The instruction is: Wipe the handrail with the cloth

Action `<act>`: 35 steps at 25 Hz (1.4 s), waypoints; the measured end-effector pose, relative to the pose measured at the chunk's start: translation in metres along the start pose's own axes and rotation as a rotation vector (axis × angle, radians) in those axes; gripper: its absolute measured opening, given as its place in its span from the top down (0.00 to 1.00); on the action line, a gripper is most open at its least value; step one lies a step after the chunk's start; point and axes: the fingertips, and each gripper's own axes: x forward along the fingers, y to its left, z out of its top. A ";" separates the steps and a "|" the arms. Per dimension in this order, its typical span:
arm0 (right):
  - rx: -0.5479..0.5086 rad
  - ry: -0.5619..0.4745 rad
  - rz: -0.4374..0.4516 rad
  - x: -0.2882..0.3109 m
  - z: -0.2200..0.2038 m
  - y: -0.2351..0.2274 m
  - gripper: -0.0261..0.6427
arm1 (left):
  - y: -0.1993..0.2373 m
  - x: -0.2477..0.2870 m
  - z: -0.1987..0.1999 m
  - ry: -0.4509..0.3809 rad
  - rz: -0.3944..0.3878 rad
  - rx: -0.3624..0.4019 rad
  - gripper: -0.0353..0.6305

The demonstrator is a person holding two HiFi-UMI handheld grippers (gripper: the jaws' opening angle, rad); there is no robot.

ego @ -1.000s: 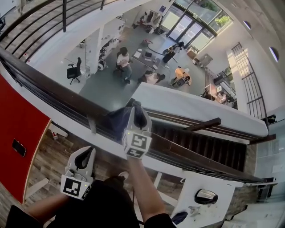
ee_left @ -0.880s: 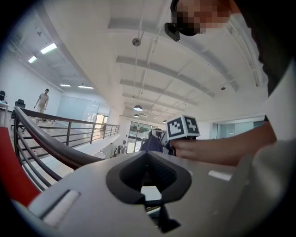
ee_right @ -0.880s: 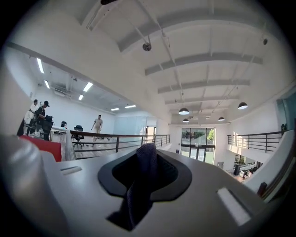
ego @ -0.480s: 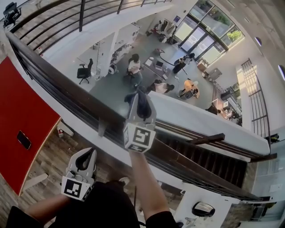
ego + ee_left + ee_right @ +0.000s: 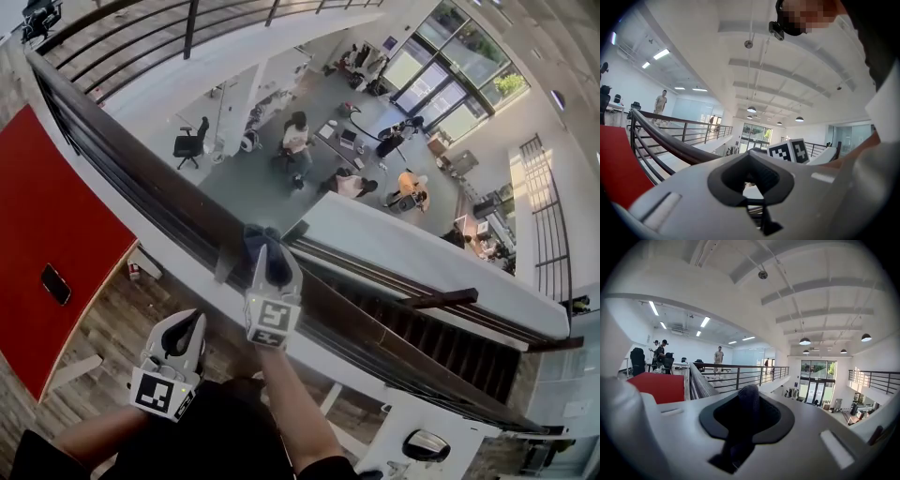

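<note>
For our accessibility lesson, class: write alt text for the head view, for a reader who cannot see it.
The right gripper holds a dark cloth on a dark handrail running diagonally across the picture. The left gripper hangs lower, clear of the rail. Far below, people sit on an open office floor.

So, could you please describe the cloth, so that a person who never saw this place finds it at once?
Find the long dark handrail that crosses the head view diagonally above the open hall. Near its middle the right gripper reaches to it. The cloth is the dark blue bunch pinched in its jaws, the only soft thing at the rail.
</note>
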 end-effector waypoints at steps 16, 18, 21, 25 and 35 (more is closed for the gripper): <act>0.025 0.094 -0.131 -0.026 -0.026 -0.033 0.86 | -0.026 0.006 -0.003 0.023 -0.104 0.026 0.95; 0.030 0.098 -0.151 -0.033 -0.027 -0.043 0.86 | -0.032 0.007 -0.003 0.028 -0.117 0.029 0.95; 0.039 0.102 -0.181 -0.043 -0.033 -0.060 0.86 | -0.042 0.009 -0.007 0.037 -0.141 0.032 0.95; 0.040 0.107 -0.212 -0.055 -0.041 -0.074 0.86 | -0.052 0.013 -0.015 0.053 -0.175 0.033 0.95; 0.024 0.118 -0.264 -0.082 -0.043 -0.099 0.86 | -0.082 0.011 -0.012 0.060 -0.244 0.074 0.95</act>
